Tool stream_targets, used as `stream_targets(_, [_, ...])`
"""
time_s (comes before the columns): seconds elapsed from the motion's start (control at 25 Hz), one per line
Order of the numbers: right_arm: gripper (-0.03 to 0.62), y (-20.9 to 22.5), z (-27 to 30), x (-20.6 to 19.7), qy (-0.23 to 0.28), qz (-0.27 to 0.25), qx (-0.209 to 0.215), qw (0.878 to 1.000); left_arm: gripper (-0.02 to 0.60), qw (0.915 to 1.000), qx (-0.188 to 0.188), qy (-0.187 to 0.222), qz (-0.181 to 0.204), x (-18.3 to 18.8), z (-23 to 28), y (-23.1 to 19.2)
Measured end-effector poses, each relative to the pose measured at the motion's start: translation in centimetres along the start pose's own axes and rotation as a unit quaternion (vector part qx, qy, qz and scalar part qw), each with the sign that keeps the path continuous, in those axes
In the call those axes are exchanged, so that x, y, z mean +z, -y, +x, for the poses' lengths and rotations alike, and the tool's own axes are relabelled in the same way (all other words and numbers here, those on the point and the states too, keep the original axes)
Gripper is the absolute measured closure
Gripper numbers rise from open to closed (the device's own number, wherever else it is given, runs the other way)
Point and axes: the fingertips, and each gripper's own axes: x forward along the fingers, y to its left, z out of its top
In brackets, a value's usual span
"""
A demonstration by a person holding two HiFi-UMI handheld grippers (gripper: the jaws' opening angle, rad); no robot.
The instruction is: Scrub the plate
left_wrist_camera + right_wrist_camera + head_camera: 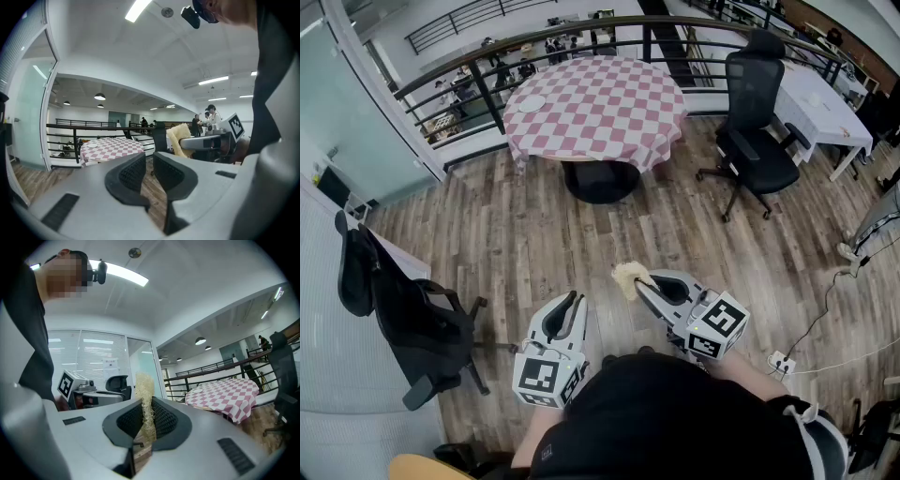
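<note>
Head view: left claw (573, 298) slightly spread, empty. Right claw (643, 284) pinches a fibrous straw-yellow scrubber (626, 275), squashed flat between ribbed pads (163, 419). Wood-plank floor (534, 225) ahead. Far off: small round white plate (531, 103) near the edge of a round worktop (609, 112) with pink-white checked cloth.

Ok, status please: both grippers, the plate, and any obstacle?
Left gripper open, empty. Right gripper shut on scrub pad. Plate on checkered table, far ahead, untouched. Black chair beside table, not between.
</note>
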Motion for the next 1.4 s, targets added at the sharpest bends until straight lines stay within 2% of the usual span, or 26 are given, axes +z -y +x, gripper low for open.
stream_targets(0.48, [0.554,1.9,-1.3,0.8,0.013,-0.004,-0.002,1.000,0.526,1.0000,0.001,-0.005,0.008,0.2,1.9,1.2])
stream_targets(0.84, [0.553,3.5,-2.9,2.0,0.028,0.007,0.016,0.999,0.526,0.9998,0.004,0.001,0.020,1.1,4.6,2.7])
stream_targets(1.16, [0.553,6.0,0.4,1.8,0.012,0.018,0.019,1.000,0.526,0.9997,0.021,0.010,0.010,1.7,7.2,-1.3])
stream_targets(1.4, [0.553,10.4,7.2,1.1,-0.001,0.022,0.019,1.000,0.526,0.9994,0.030,0.014,0.001,1.2,11.4,-8.4])
